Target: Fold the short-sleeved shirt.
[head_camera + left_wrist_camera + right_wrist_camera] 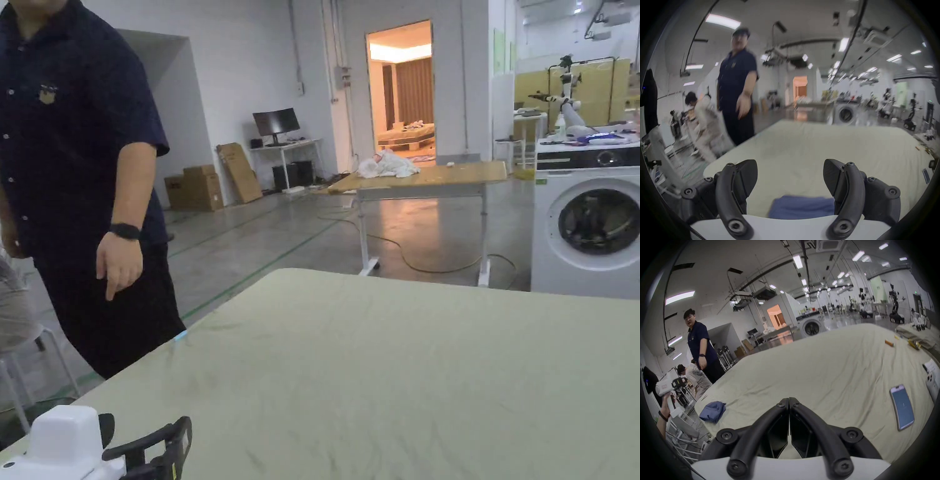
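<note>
- The left hand-held gripper (790,177) is held wide open, with nothing between its jaws.
- The right hand-held gripper (789,400) is closed, jaws touching, nothing gripped.
- The blue shirt (713,411) is seen bunched at the near left corner of the cloth-covered table (818,369).
- No legible writing can be made out.

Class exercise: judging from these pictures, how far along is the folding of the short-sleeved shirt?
Done: the blue fabric shirt lies as a compact bundle near the corner of the pale cloth-covered table.
In hand: nothing. The left gripper is open above it; the right gripper is shut and empty.
Left: probably nothing, perhaps tidying.
</note>
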